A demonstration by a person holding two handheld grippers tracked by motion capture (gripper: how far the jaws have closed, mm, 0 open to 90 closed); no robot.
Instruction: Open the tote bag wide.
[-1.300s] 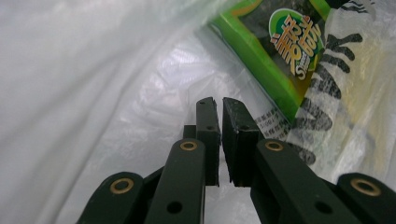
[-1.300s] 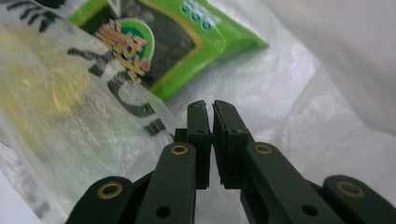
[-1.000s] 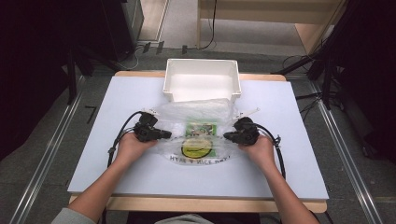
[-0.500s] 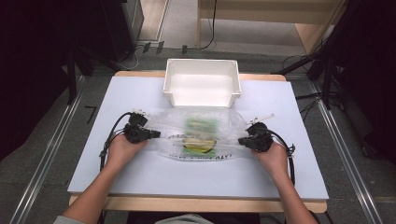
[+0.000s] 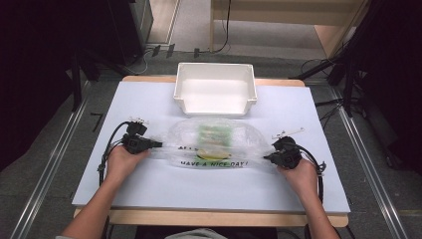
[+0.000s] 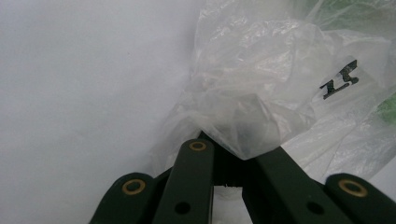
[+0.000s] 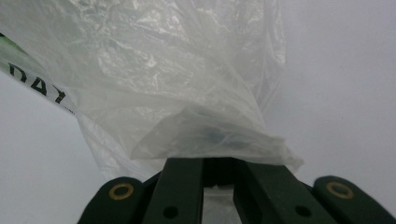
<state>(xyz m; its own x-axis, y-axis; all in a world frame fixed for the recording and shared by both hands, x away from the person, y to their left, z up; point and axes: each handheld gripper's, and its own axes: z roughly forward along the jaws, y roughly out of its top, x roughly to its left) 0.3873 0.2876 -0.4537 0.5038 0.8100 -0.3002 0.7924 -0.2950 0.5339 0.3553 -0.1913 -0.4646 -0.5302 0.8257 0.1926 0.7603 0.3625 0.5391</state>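
Plastic bag [image 5: 214, 144] lies stretched wide on the bench [image 5: 149, 191], just in front of the white bin [image 5: 215, 88], with green-labelled contents showing through its middle. Compared with a second ago, both hands have drawn apart, pulling the film flat from a bunched heap. The left hand-held gripper [image 5: 158, 145] is clenched on the bag's left end, the right hand-held gripper [image 5: 267, 158] on its right end. Spread taut like this, the bag looks ready for lifting toward the bin.

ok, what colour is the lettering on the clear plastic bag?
Black lettering on the clear plastic bag, best in the high view.
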